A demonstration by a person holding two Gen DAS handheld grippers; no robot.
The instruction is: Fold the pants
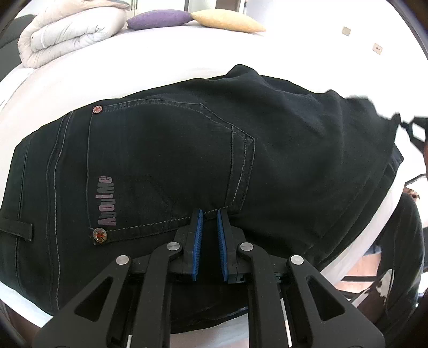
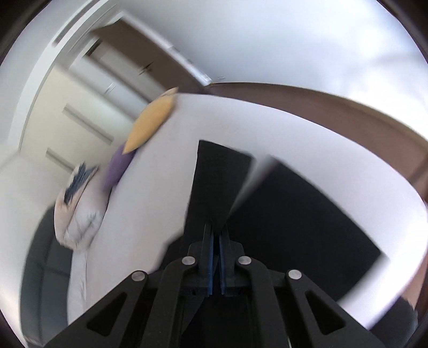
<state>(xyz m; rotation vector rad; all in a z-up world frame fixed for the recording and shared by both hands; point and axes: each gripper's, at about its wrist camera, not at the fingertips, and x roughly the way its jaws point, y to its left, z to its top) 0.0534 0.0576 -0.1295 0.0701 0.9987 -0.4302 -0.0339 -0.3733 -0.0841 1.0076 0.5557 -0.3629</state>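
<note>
Two blue-padded fingers of my left gripper (image 1: 208, 214) stand narrow at six o'clock in the left wrist view, their tips pressed into the black jeans (image 1: 187, 160) beside the back pocket (image 1: 165, 166); whether they pinch fabric I cannot tell. The jeans lie across the white bed (image 1: 160, 61); a folded duvet (image 1: 69, 29), purple cushion (image 1: 157, 18) and yellow cushion (image 1: 227, 20) sit around eleven to twelve. In the blurred right wrist view, my right gripper (image 2: 216, 230) is clamped on a raised trouser leg (image 2: 216, 176) at centre.

White bed (image 1: 160, 64) w/ cushions, folded duvet (image 1: 67, 29).
</note>
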